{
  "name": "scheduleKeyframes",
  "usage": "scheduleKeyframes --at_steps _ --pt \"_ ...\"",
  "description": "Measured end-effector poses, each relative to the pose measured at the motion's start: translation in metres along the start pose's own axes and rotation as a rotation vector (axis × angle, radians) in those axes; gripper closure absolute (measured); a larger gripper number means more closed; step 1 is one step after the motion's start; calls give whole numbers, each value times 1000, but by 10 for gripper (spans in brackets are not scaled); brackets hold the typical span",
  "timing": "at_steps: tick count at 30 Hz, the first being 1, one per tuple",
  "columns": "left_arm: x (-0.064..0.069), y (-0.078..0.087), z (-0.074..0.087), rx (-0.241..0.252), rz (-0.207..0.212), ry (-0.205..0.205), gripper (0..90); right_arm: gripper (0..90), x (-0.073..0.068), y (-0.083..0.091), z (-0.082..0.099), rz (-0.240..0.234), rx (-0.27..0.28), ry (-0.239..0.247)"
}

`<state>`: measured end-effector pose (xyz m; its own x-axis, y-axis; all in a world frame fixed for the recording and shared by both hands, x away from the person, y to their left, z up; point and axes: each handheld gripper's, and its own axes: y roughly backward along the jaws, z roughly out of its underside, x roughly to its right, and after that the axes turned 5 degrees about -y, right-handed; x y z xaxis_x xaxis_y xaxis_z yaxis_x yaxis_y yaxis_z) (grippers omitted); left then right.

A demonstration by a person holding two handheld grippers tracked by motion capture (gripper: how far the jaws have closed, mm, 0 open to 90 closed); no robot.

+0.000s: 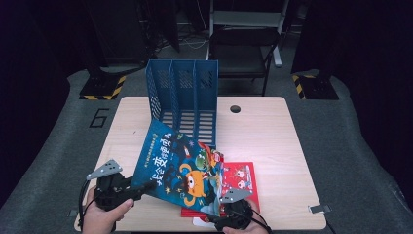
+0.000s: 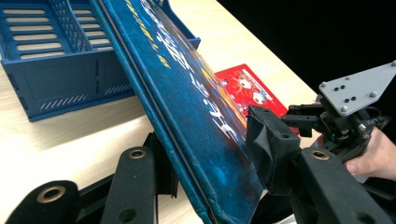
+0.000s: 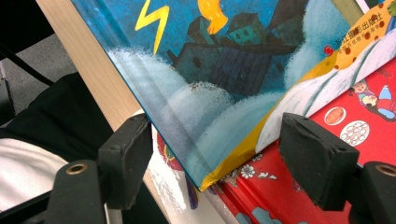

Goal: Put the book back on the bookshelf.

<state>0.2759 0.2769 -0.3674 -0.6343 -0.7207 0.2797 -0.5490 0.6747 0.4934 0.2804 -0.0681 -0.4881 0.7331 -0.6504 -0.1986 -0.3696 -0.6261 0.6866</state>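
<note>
Hardcover blue picture book (image 1: 182, 168): stiff, glossy, likely slippery. My left gripper (image 1: 127, 191) is clamped on its spine edge; right gripper (image 3: 215, 168) jaws stand apart around its corner.

A dim lab or recording studio, pale wooden table (image 1: 263, 126) on grey carpet, hazard-striped stand bases (image 1: 102, 90) behind the table, a black chair (image 1: 243, 46) beyond, loose cables

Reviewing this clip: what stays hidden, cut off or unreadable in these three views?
- Red book: high view, its left part lies under the blue book.
- Right gripper: high view, bottom edge cuts it; the blue book covers its jaws.
- Blue book's lower corner: left gripper view, cut by the bottom edge.
- File rack: high view, the blue book hides its front base.
</note>
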Motion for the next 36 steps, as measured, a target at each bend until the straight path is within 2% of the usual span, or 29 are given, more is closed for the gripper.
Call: scheduleKeyframes --at_steps 2,5,10,14,16,20,25,26,29,30,36 --pt "2 0 0 2 1 -9 534 261 0 0 0 0 0 -3" --pt "3 -1 -1 9 -6 -18 538 261 0 0 1 -3 3 -10" --pt "1 1 -3 -13 1 -18 605 262 0 0 1 -9 9 -11" --pt "1 0 -4 -13 -7 4 620 261 1 0 2 -8 15 -1" --pt "1 1 -3 -13 -8 12 625 261 -1 0 2 -5 15 -16" --pt "0 4 -1 -18 -1 19 630 259 0 0 2 0 23 5" --pt "0 8 1 -13 -4 24 635 258 -2 -2 2 0 24 4" --pt "0 10 1 -24 -1 23 635 259 -2 -2 1 -7 17 23" --pt "-2 13 3 -19 -10 27 636 258 -4 -4 1 -13 21 20" --pt "-2 15 3 -26 -4 33 636 255 -4 -5 -1 -20 11 33" --pt "-3 21 6 -23 -11 31 637 240 -6 -8 -4 -23 -1 39"
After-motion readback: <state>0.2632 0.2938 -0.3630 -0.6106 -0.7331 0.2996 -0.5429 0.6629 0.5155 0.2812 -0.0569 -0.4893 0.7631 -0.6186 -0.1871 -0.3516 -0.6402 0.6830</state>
